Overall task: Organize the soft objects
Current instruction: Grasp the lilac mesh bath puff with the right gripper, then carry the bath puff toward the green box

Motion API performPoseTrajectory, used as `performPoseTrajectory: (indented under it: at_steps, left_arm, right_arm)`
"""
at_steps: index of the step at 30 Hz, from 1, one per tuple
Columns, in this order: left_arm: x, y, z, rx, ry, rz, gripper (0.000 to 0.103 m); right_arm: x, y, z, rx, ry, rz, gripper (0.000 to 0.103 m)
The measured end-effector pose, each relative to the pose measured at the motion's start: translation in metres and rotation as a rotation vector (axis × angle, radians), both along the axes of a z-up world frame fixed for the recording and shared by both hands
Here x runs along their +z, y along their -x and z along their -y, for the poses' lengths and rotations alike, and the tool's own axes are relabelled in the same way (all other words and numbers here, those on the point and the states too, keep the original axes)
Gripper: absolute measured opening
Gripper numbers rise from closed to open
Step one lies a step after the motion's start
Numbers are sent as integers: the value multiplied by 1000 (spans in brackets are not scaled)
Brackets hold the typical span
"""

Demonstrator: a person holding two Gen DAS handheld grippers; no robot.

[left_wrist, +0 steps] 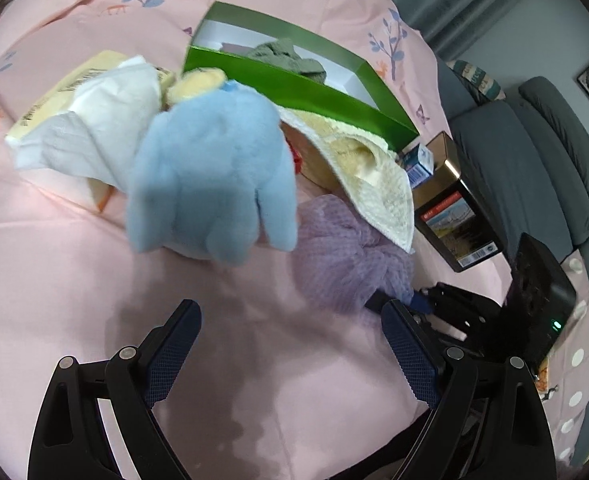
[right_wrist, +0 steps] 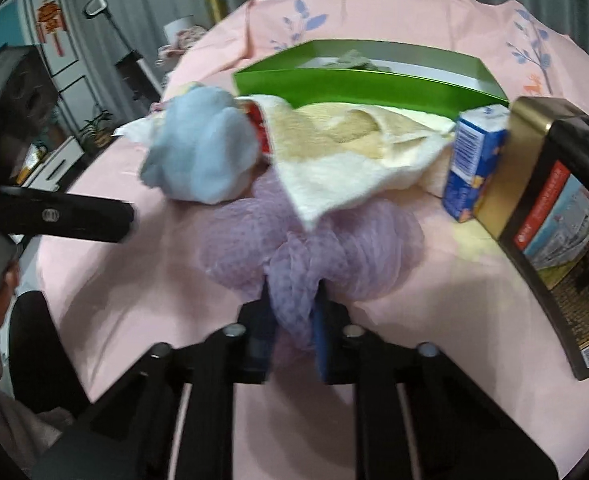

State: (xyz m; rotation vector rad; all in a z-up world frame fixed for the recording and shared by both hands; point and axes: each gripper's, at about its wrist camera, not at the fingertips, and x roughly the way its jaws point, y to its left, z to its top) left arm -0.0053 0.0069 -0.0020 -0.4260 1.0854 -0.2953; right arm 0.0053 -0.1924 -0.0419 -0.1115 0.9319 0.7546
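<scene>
On pink sheet [right_wrist: 134, 280]: right gripper [right_wrist: 294, 316] clenched on lilac mesh pouf [right_wrist: 314, 240], presumably bound for green box [right_wrist: 374, 84]; left gripper [left_wrist: 290, 344] spread, empty.

Left wrist view — close above the pink bed [left_wrist: 74, 264], angled down toward its far edge. Right wrist view — lower, nearer, same heading from the right. Shared: blue plush [left_wrist: 210, 176] [right_wrist: 202, 152], purple mesh [left_wrist: 342, 256] [right_wrist: 314, 240], green box [left_wrist: 306, 88] [right_wrist: 374, 88].
</scene>
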Motion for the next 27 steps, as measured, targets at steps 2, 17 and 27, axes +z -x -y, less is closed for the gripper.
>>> performPoseTrajectory:
  at_steps: [2,17,27]
  left_arm:
    - [-4,-2,6,-17,-2,-3,92]
    - [-16,-1,35,-111,57,-15,57]
    - [4,4,37,-127,74,31,26]
  right_arm:
    - [4,9,-1,34,-29,-16,12]
    - [-2,43,5,91,-92,-125,14]
    - [14,39,3,83,-94,-66,14]
